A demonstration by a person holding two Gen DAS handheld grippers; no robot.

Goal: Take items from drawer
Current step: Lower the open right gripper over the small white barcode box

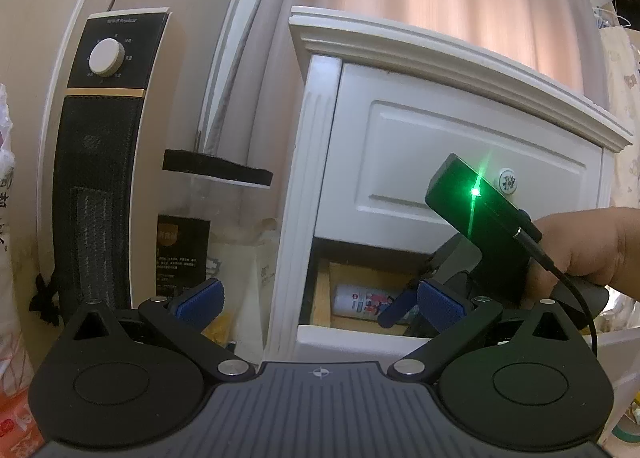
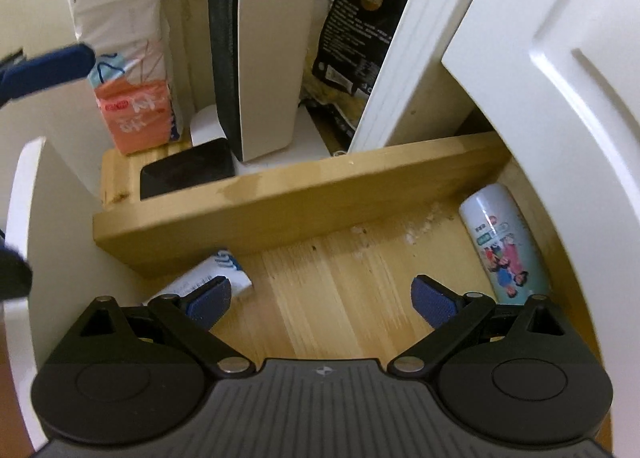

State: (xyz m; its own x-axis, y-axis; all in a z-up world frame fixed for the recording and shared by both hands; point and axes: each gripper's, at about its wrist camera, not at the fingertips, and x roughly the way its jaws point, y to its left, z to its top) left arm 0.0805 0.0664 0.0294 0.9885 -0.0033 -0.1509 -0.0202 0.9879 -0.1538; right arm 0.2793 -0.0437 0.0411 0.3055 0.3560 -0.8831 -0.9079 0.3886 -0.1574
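The right gripper (image 2: 322, 300) hangs over the open drawer (image 2: 240, 214) with its blue-padded fingers (image 2: 434, 304) spread wide and nothing between them. Directly ahead of them is bare wooden drawer floor. At about 10 o'clock from the fingers, touching or just under the left pad, lies a small white carton (image 2: 208, 278) with blue print, its far end against the drawer's wooden side wall. At about 2 o'clock, well apart from the carton, a white spray can (image 2: 506, 246) with a cartoon label lies on its side along the opposite edge, partly under the closed upper drawer front (image 2: 560, 70). A few crumbs sit between the two.

The left gripper (image 1: 318, 300) waits outside the white nightstand (image 1: 400, 42), its fingers also wide apart and empty, pointed at the cabinet's front corner. From this view the spray can (image 1: 360, 300) shows through the drawer gap at about 1 o'clock, with the right hand (image 1: 592, 246) and its gripper body reaching in above it. Beside the cabinet, at 10 o'clock, stands a tower heater (image 1: 104, 162).

As I judge it, the drawer is open, but both items remain inside and neither is gripped. Left to do: close on one, probably the carton nearest the fingers, lift it out, then fetch the can.
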